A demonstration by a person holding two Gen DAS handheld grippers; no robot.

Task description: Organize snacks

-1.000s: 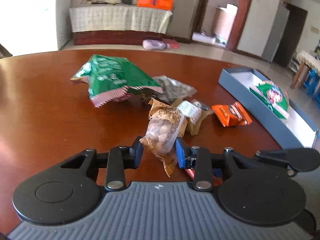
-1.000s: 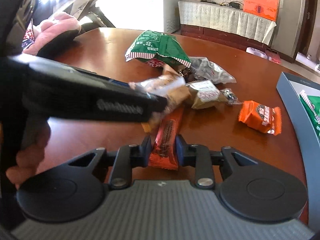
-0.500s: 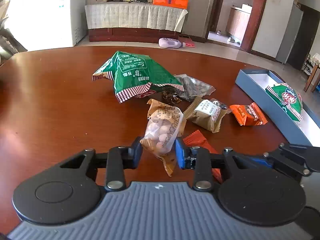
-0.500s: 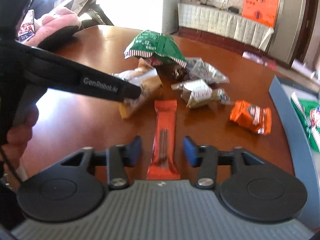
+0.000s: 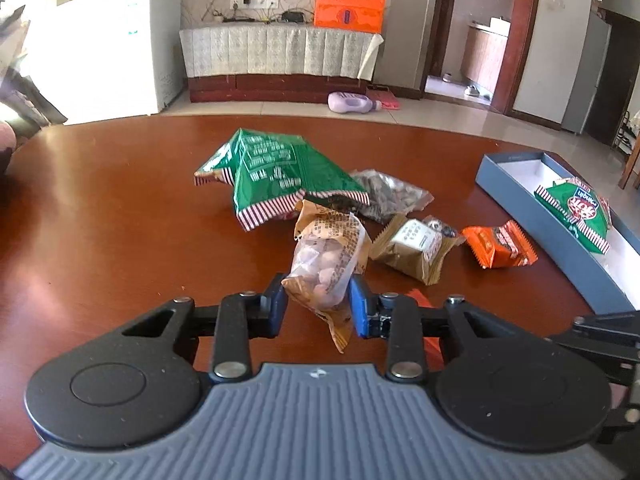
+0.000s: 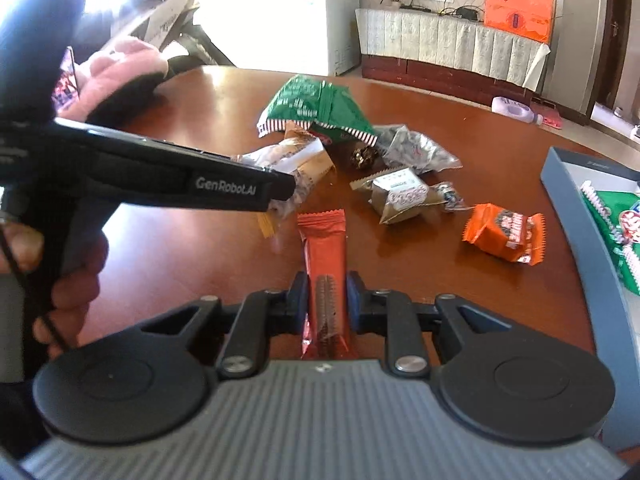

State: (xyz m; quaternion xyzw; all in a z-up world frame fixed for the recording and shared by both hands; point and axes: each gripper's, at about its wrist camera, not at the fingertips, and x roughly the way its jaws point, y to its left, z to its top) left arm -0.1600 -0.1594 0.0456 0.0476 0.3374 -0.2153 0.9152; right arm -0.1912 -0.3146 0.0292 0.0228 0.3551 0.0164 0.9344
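Note:
My left gripper point(image 5: 318, 304) is shut on a clear-and-brown bag of nuts point(image 5: 328, 256) and holds it above the brown table point(image 5: 120, 208). My right gripper point(image 6: 327, 304) is shut on a long orange bar wrapper point(image 6: 325, 276) whose far end rests on the table. The left gripper's body point(image 6: 160, 176) crosses the right wrist view with the nut bag point(image 6: 292, 164) at its tip. A grey-blue box point(image 5: 560, 236) at the right holds a green snack bag point(image 5: 580, 212).
Loose on the table: a big green bag point(image 5: 276, 176), a clear bag of dark pieces point(image 5: 388, 196), a brown packet point(image 5: 416, 244) and a small orange packet point(image 5: 500, 244). A pink-and-black object point(image 6: 124, 76) lies at the table's far left.
The right gripper opened around the orange bar half a second ago and has now shut on it again. The left gripper still holds the nut bag, drawn back slightly.

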